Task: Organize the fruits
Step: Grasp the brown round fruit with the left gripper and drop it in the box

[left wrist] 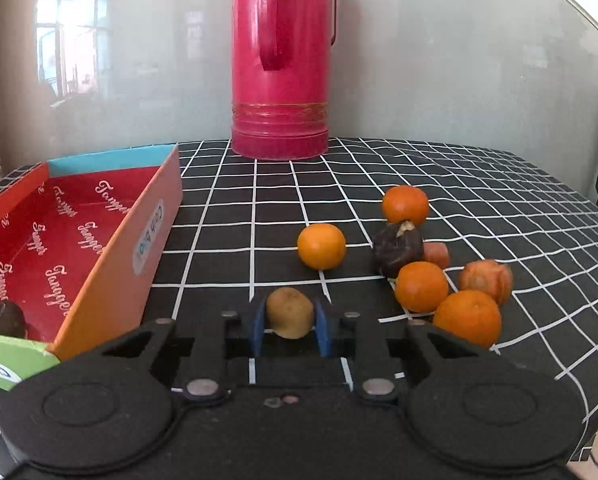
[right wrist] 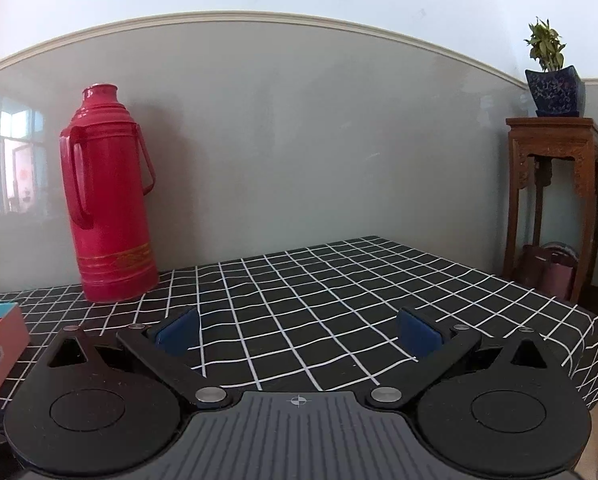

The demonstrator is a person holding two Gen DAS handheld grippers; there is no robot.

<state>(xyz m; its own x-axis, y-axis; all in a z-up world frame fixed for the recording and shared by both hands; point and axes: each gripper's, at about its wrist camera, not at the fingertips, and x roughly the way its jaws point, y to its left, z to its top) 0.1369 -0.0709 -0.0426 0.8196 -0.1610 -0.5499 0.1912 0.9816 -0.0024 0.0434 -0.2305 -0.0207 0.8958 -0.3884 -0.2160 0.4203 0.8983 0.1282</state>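
Your left gripper (left wrist: 290,322) has its blue pads (left wrist: 322,326) clamped on a small brown-yellow fruit (left wrist: 289,313), low in the centre of the left wrist view, right down at the checked tablecloth (left wrist: 239,216). It looks like a kiwi, though that's a guess. The pads catch it only at its sides, near its back end, so most of it sticks out forward; lift too fast and it could squirt out and roll.

The open box (left wrist: 111,248) sits at the left edge of the frame, its tall orange wall facing you. Swing across too low and you may clip that wall and shove the box, or knock the fruit loose. One dark fruit (left wrist: 3,320) already lies in the box's near corner at lower left, so watch that you don't drop onto it.

To the right of centre the oranges (left wrist: 421,286) and another dark fruit (left wrist: 397,252) huddle together, some touching; one orange (left wrist: 321,246) sits apart, just beyond your grip. A careless sweep could scatter them.

Your right gripper (right wrist: 298,336) stands wide open, holding nothing, over bare cloth in the lower centre of its own view. The red flask (left wrist: 281,60) at the top centre is well clear.
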